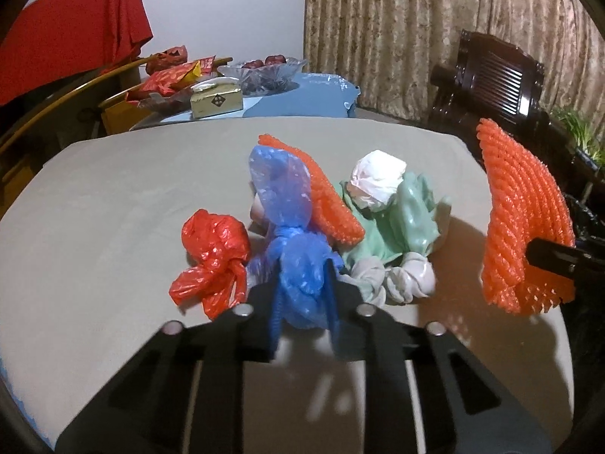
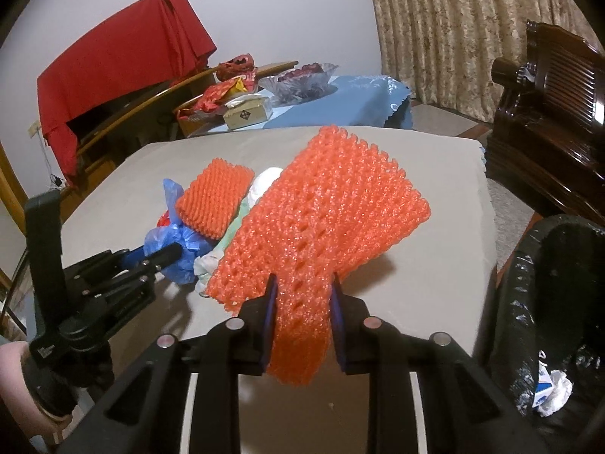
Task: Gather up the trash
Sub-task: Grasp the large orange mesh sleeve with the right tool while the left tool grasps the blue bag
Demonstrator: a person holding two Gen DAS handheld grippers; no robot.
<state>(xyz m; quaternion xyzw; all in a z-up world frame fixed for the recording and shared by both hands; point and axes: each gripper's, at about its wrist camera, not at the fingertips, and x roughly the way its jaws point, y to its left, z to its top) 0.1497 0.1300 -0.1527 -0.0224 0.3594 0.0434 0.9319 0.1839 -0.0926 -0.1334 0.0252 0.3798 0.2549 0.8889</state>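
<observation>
My left gripper (image 1: 304, 283) is shut on a knotted blue plastic bag (image 1: 287, 227) in a trash pile on the grey table (image 1: 113, 208). The pile also holds a red bag (image 1: 213, 249), an orange foam net (image 1: 329, 196), a green bag (image 1: 401, 219), a white wad (image 1: 378, 179) and grey-white bags (image 1: 397, 278). My right gripper (image 2: 302, 297) is shut on a second, larger orange foam net (image 2: 332, 208) and holds it above the table's right side; the net also shows in the left wrist view (image 1: 525, 219). The left gripper shows in the right wrist view (image 2: 166, 253).
A black-lined trash bin (image 2: 544, 302) with some white trash inside stands right of the table. A dark wooden chair (image 2: 548, 106) is behind it. A blue-clothed table (image 1: 314, 90) with a glass bowl, a box and snack packets stands beyond.
</observation>
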